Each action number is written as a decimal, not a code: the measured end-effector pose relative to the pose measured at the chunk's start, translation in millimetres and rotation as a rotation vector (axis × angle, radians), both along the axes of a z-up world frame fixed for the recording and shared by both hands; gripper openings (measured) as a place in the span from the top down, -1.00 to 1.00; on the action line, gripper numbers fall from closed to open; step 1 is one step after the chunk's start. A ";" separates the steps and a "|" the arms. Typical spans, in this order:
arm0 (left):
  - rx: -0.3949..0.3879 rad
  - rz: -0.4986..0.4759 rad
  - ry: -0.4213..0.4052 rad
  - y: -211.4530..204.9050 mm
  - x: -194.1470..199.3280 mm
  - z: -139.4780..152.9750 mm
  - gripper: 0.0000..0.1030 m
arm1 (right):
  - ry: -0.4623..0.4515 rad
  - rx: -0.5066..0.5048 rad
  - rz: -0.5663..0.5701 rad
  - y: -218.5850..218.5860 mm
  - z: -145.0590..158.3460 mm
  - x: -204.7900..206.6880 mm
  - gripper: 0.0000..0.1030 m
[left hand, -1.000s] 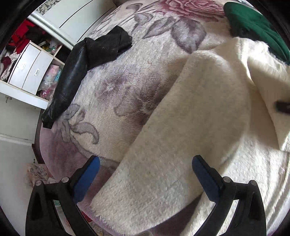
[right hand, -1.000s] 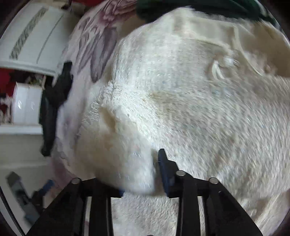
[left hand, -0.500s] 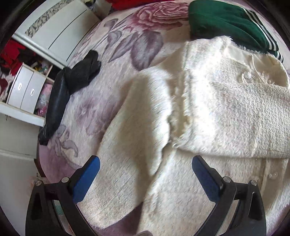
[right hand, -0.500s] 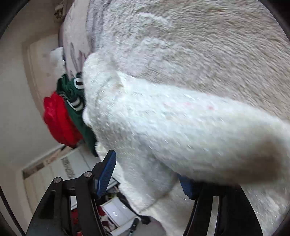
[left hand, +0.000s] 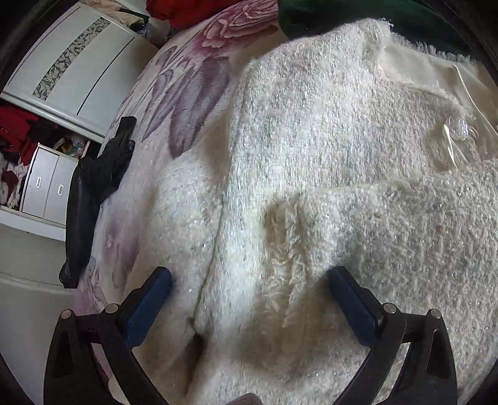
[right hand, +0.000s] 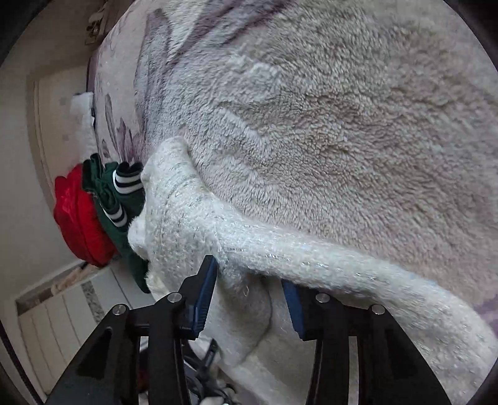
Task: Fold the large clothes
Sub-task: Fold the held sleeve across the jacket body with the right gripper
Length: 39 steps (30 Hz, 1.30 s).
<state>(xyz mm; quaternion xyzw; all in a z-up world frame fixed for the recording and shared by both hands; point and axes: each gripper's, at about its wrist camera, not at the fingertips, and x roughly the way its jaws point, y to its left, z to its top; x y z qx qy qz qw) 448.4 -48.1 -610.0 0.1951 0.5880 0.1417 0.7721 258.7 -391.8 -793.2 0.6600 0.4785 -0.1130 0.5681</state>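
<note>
- Now the cream jacket (left hand: 326,149) sleeve has been carried aside by the right gripper (right hand: 249,289), jaws just closing, pinching it.
- Left gripper (left hand: 249,299) is held spread, empty, above the jacket.

Blk gripper frames w/ silver screws, blue fingers (left hand: 351,307).

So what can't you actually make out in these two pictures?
- Right view: whether the right tongs pinch the white coat; its fluffy cloth hides one pad.
- Left view: green garment, cut by the top edge.
- Left view: the coat's hem, cut by the bottom edge and hidden behind the open left tongs.
</note>
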 end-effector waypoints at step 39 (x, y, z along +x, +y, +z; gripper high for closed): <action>-0.839 0.675 -0.189 388.9 -253.1 23.9 0.78 | 0.279 -0.515 0.872 306.5 52.8 76.3 0.00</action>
